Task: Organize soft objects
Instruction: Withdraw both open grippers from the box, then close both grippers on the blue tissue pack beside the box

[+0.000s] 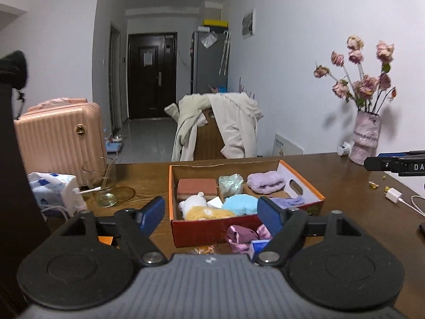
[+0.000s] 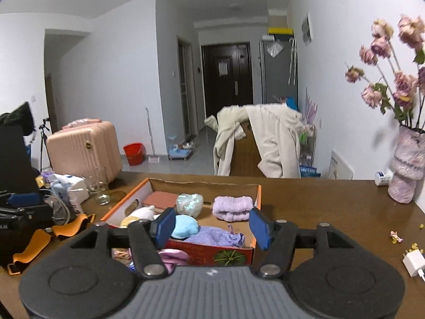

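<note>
Left wrist view: my left gripper (image 1: 211,214) is spread wide, nothing between the pads, hanging short of the cardboard box (image 1: 212,230) at frame centre. Inside it: lilac headband (image 1: 265,182) upper right, light-blue puff (image 1: 240,204) centre, plush toy (image 1: 205,208) lower left, sponge block (image 1: 197,188) behind it. A pink satin scrunchie (image 1: 243,236) lies outside, touching the box front, lower centre.

Right wrist view: right gripper (image 2: 212,227) also released and empty, box (image 2: 231,250) straight ahead, purple knit pouch (image 2: 216,235) by the near wall. Scrunchie (image 2: 170,256) peeks at lower left of centre.

Scrunchie looks light, limp and slippery; I'd pinch it across the bunched middle, not a loose fold.
</note>
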A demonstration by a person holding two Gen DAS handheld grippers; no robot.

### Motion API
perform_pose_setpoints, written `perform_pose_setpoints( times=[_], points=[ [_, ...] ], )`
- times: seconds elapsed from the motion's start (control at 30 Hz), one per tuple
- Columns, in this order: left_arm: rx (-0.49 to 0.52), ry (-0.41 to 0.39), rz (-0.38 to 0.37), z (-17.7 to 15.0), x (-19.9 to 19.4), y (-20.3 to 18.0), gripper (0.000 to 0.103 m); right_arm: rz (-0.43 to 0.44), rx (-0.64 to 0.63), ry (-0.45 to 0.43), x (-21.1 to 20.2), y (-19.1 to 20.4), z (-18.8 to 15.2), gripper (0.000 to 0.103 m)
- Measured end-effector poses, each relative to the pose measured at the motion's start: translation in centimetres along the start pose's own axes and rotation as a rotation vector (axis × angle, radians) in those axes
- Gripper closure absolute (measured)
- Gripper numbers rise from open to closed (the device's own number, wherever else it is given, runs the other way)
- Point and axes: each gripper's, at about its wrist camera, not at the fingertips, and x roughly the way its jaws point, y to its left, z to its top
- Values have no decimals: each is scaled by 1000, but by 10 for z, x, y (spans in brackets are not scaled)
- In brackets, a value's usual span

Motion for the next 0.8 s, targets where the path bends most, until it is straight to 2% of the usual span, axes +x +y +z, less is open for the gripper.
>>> perform_pose_setpoints(
  times=[0.17,0.3,0.37,0.47,0.67,0.8],
  points=[
    [53,-55,37,-38,-46,-21,22,8,-25,-46,-39,22,-35,35],
    [13,-69,11,-66,-76,-29,20,23,-39,-71,-65,40,-66,33],
    [-15,-70,13,-80,-89,-31,18,40,-24,-69,-78,46,-83,28],
    [-36,-60,44,-99,-102,-33,18,50,-6,-52,-94,55,-108,27],
    [-74,0,82,-128,-114,-30,17,17,5,-17,-122,66,-157,26],
    [-87,18,75,-133,-113,-30,17,29,36,10,-126,65,-169,26]
  ],
)
